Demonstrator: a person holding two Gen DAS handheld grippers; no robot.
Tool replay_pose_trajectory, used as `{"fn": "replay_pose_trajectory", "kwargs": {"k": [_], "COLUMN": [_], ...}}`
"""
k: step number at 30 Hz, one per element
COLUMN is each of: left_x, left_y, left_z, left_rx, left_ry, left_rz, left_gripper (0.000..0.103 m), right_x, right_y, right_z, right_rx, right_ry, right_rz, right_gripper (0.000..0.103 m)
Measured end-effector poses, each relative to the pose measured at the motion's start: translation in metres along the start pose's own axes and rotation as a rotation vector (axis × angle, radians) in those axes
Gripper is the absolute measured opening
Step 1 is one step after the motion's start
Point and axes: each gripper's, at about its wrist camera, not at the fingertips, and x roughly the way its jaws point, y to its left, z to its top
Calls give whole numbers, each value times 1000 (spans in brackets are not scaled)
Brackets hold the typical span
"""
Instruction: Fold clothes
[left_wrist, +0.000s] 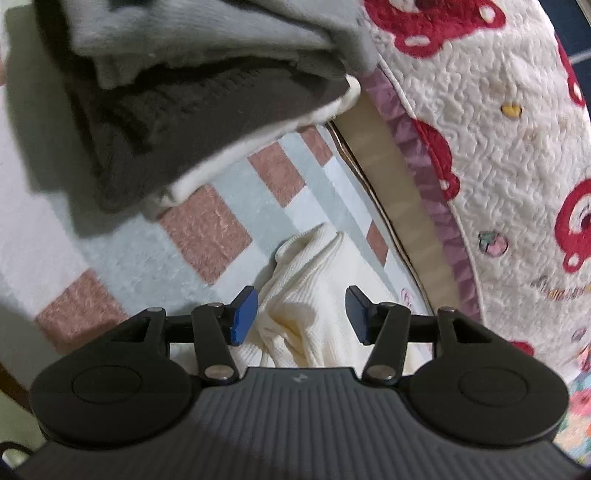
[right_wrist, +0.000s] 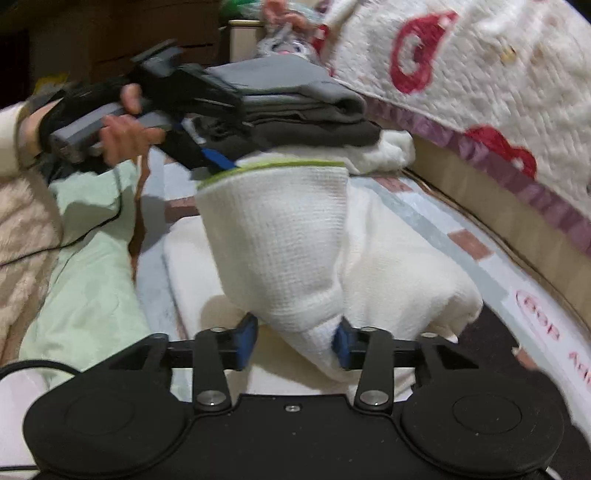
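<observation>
Behind everything we see a quilted white bedspread (right_wrist: 498, 74) with red motifs and a purple pleated trim, hanging over the edge of a bed along the right side. Below it lies a pale rug (left_wrist: 207, 229) with pink squares and grey bands, which carries the clothes. At the far end of the rug we see a folded stack (right_wrist: 314, 107), grey pieces on top, a darker knit beneath and a white layer at the bottom. Nearer to us is the cream waffle-knit garment (right_wrist: 280, 251), its green-trimmed edge lifted and stretched roughly level, its long axis running from that raised edge down toward the right camera, the rest bunched on the rug. Our right gripper (right_wrist: 295, 343) pinches the lower fold of this garment between its blue fingers. Our left gripper (left_wrist: 301, 319) has its fingers spread apart, with cream fabric lying between them but not clamped; from the right view, a hand (right_wrist: 125, 136) holds it at the green edge.
</observation>
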Motion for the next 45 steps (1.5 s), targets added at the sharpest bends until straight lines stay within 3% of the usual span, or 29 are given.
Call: {"fn": "replay_pose_trajectory", "kwargs": {"k": [3, 6, 7, 8, 9, 11, 14, 16, 19, 21, 24, 28, 32, 36, 39, 42, 45], "left_x": [12, 27, 28, 27, 26, 24, 1, -12, -14, -11, -8, -4, -4, -6, -1, 12, 17], "left_y": [-8, -20, -23, -26, -28, -33, -40, -37, -27, -22, -15, -4, -12, -22, -16, -4, -7], "left_z": [0, -2, -4, -5, -6, -8, -7, -5, -4, -7, -17, -33, -43, -59, -68, -85, -103], "left_rx": [61, 145, 167, 186, 205, 242, 262, 210, 109, 75, 26, -102, -237, -311, -431, -664, -772], "left_ry": [16, 12, 7, 1, -4, -15, -50, -56, 0, 45, 116, 163, 48, -33, -47, -55, -60], "left_rz": [25, 62, 61, 54, 48, 34, -28, -68, -69, -50, -21, -59, -22, -49, -144, -299, -374], "left_gripper": [54, 54, 54, 48, 30, 9, 9, 10, 27, 45, 49, 53, 71, 74, 76, 80, 83], "right_x": [9, 21, 23, 23, 19, 3, -33, -52, -59, -56, -53, -49, -44, -49, -51, -52, -49], "right_y": [10, 14, 14, 13, 9, 2, -9, -17, -25, -28, -30, -32, -36, -44, -47, -48, -52], "right_z": [4, 8, 10, 13, 17, 24, 30, 31, 31, 32, 35, 36, 43, 58, 69, 75, 78], "right_rx": [-57, -92, -93, -84, -53, 23, 163, 235, 271, 286, 281, 312, 328, 359, 362, 371, 408], "right_ry": [12, 4, -10, -28, -53, -133, -255, -298, -289, -265, -254, -242, -237, -273, -277, -280, -290], "right_rz": [4, -13, -17, -18, -12, -16, -45, -59, -84, -96, -96, -91, -111, -170, -176, -172, -164], "right_gripper": [58, 58, 55, 31, 18, 18, 18, 18, 18, 18, 18, 18, 18, 18, 18, 18, 18]}}
